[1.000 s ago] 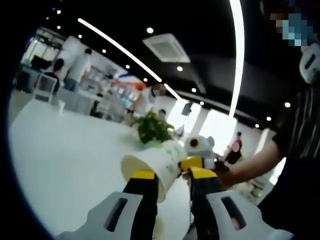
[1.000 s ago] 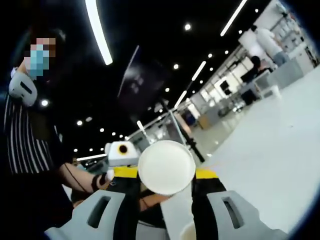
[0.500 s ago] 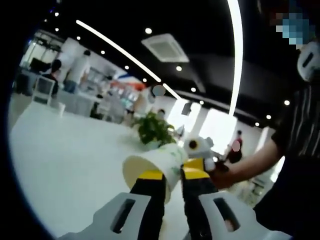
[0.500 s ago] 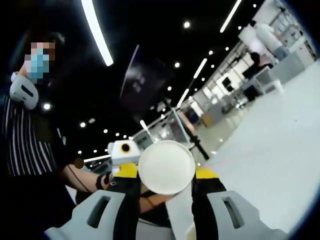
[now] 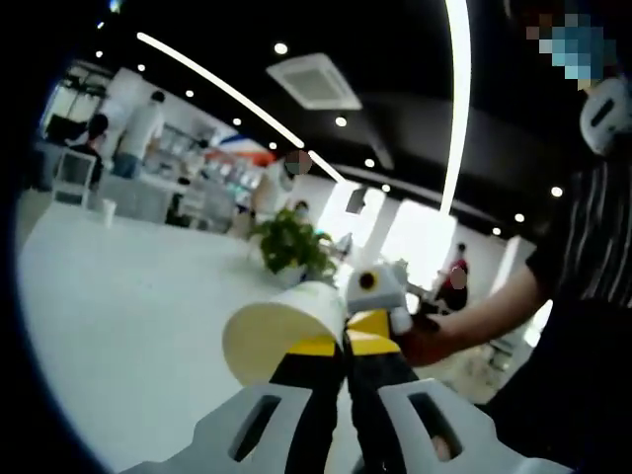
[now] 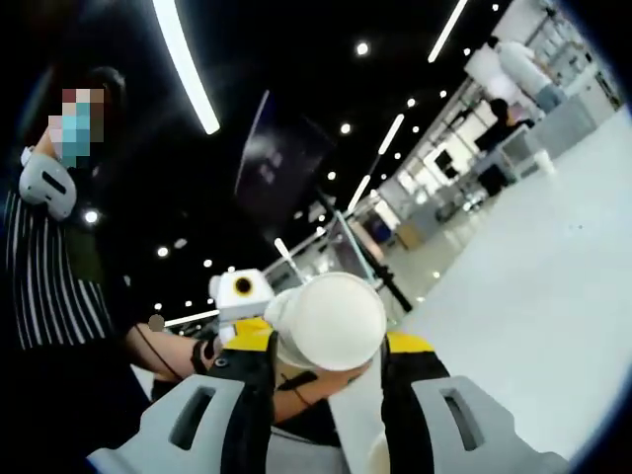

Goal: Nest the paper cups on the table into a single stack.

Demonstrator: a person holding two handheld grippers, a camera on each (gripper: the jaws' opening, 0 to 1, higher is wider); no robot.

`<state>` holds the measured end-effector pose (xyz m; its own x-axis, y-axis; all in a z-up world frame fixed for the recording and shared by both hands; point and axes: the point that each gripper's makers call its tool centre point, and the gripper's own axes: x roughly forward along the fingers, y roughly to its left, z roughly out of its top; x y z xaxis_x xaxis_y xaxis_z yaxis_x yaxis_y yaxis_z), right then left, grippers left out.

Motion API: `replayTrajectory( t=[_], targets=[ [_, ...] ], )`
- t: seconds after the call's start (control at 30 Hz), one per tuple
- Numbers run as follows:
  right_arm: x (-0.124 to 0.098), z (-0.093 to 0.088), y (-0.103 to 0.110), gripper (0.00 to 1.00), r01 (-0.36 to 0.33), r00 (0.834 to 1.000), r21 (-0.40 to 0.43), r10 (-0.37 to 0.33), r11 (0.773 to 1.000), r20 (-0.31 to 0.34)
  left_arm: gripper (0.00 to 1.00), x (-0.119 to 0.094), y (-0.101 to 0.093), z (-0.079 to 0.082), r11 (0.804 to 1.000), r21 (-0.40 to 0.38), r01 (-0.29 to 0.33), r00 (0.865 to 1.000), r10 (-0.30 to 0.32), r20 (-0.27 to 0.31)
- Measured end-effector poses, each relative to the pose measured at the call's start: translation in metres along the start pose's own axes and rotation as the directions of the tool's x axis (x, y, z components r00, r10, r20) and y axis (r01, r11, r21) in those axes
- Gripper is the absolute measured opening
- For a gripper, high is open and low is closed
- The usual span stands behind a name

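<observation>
Open-plan hall: black ceiling, strip lights [image 5: 456, 109], ceiling vent [image 5: 316, 81], white tables [image 5: 128, 316], potted plant [image 5: 289, 247].

Dark ceiling [image 5: 395, 128], strip lights [image 5: 455, 109]

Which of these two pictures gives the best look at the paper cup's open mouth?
The left gripper view: the paper cup lies sideways there, its open rim turned toward the camera. The right gripper view shows the cup's closed round bottom, with the mouth facing away.
</observation>
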<state>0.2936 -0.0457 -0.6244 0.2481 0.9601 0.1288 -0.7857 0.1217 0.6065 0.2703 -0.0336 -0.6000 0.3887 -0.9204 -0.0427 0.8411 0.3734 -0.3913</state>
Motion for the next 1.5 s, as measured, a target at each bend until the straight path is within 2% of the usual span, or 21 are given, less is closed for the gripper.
replayTrajectory(
  t=[0.3, 0.63, 0.9, 1.03, 1.13, 1.2, 1.27, 1.33, 1.43, 1.5],
  targets=[
    [-0.009, 0.0, 0.0, 0.39, 0.013, 1.0, -0.007, -0.013, 1.0, 0.009, 0.0, 0.007, -0.004, -0.003, 0.999, 0.032, 0.035, 0.997, -0.032, -0.063],
    [-0.026, 0.001, 0.002, 0.37, 0.041, 0.999, -0.025, -0.04, 0.999, 0.034, 0.0, 0.015, -0.011, -0.005, 0.995, 0.066, 0.071, 0.992, -0.063, -0.108],
    [-0.053, -0.001, -0.005, 0.38, 0.107, 0.994, -0.079, -0.103, 0.991, 0.045, 0.0, 0.016, -0.014, -0.013, 0.991, 0.101, 0.091, 0.98, -0.072, -0.183],
    [-0.062, 0.002, -0.01, 0.43, 0.155, 0.987, -0.132, -0.15, 0.979, 0.048, 0.0, 0.017, -0.016, -0.018, 0.988, 0.115, 0.105, 0.972, -0.077, -0.221],
    [-0.067, 0.003, -0.014, 0.53, 0.196, 0.98, -0.166, -0.192, 0.966, 0.045, 0.0, 0.015, -0.013, -0.026, 0.987, 0.125, 0.103, 0.959, -0.065, -0.277],
    [-0.072, 0.004, -0.02, 0.59, 0.237, 0.971, -0.226, -0.234, 0.945, 0.04, 0.0, 0.014, -0.011, -0.032, 0.985, 0.145, 0.099, 0.945, -0.048, -0.323],
    [-0.076, 0.002, -0.025, 0.66, 0.279, 0.959, -0.277, -0.281, 0.92, 0.032, 0.0, 0.012, -0.008, -0.04, 0.982, 0.159, 0.098, 0.925, -0.031, -0.38],
    [-0.081, -0.002, -0.031, 0.75, 0.316, 0.946, -0.298, -0.325, 0.901, 0.02, 0.0, 0.012, -0.005, -0.044, 0.98, 0.173, 0.102, 0.914, -0.024, -0.404],
    [-0.085, -0.008, -0.036, 0.85, 0.339, 0.935, -0.295, -0.353, 0.893, 0.004, 0.0, 0.013, -0.003, -0.052, 0.978, 0.178, 0.106, 0.891, -0.014, -0.453],
    [-0.089, -0.011, -0.038, 0.86, 0.347, 0.932, -0.283, -0.361, 0.894, 0.0, 0.0, 0.014, -0.001, -0.055, 0.979, 0.176, 0.103, 0.883, -0.008, -0.47]
  ],
)
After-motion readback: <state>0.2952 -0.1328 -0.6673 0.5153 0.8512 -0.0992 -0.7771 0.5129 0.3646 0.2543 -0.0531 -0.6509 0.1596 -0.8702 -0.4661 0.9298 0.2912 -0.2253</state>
